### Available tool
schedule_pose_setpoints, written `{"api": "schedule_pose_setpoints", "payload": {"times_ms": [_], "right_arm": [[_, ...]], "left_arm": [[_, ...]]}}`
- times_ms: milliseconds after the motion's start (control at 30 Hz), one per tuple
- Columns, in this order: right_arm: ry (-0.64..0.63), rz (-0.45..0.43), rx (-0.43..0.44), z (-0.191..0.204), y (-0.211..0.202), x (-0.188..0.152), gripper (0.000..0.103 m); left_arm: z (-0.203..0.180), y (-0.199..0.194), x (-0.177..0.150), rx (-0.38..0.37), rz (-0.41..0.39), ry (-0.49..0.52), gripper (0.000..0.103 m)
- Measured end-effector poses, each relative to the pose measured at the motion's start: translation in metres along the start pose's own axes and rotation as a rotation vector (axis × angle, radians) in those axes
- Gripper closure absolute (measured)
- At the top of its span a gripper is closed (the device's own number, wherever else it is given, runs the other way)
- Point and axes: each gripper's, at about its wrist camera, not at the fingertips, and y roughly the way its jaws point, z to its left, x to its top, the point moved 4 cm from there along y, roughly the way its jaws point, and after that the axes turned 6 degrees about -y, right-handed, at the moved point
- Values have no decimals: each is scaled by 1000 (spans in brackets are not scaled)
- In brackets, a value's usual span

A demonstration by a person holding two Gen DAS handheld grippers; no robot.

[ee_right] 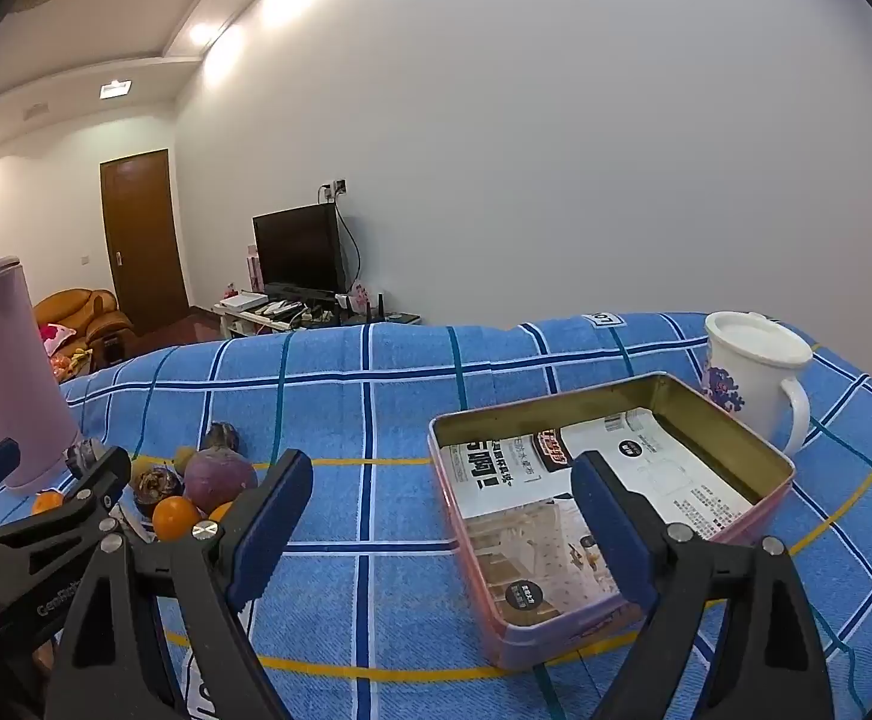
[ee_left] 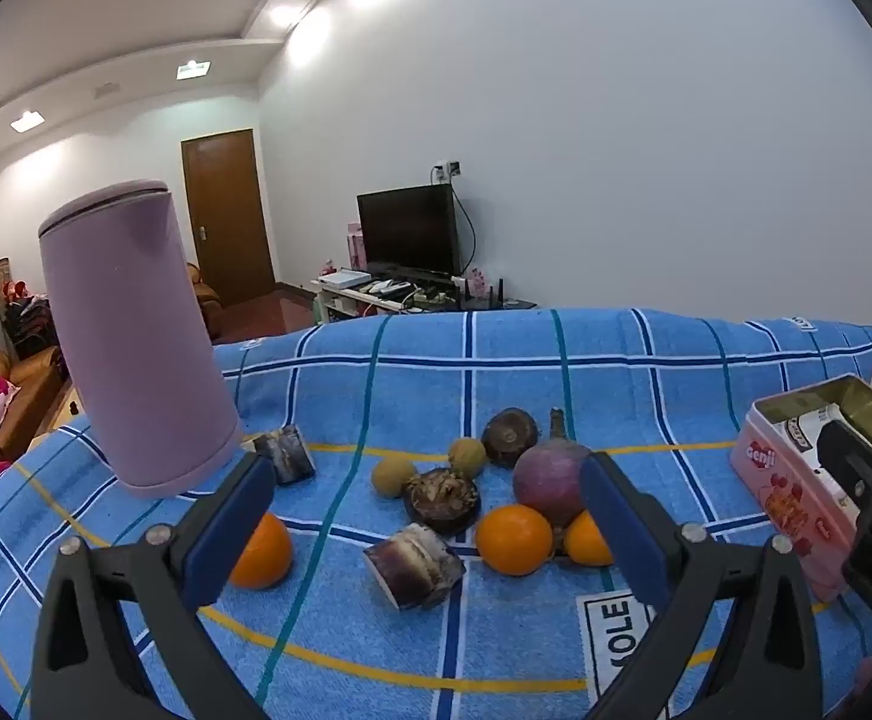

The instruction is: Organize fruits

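Fruits lie in a cluster on the blue checked cloth [ee_left: 496, 360]: three oranges [ee_left: 514, 539], a round purple fruit [ee_left: 550, 477], dark mangosteens [ee_left: 442, 499], small brown longans [ee_left: 393, 476] and cut sugarcane pieces [ee_left: 414, 565]. My left gripper [ee_left: 423, 534] is open and empty, hovering just before the cluster. An open pink tin [ee_right: 604, 492] lined with paper sits to the right. My right gripper [ee_right: 442, 516] is open and empty, at the tin's near left side. The fruit cluster also shows at left in the right wrist view [ee_right: 195, 486].
A tall lilac flask [ee_left: 135, 342] stands at the left of the cloth. A white lidded mug [ee_right: 754, 372] stands behind the tin. The table's far edge drops to a living room with a TV and sofa.
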Motion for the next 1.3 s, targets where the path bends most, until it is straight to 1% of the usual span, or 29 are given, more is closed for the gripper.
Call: {"api": "schedule_pose_setpoints", "payload": {"times_ms": [133,167,267,733,1300], "right_arm": [[-2,2,-1,0,1,1,14],[-3,2,-2,3,2,1,14],[1,0,-2,3,2,0,14],[3,-2,0,4,4,-1,14],[5,-1,2,3,3,-1,14]], "left_arm": [[0,1,0,8,1,-2,0],[3,3,0,-2,15,-14,0],[3,4,-2,-6,15,-19,0],[3,7,-6,-10,14,-12,0],[1,4,-3,-9,24,-13,0]]}}
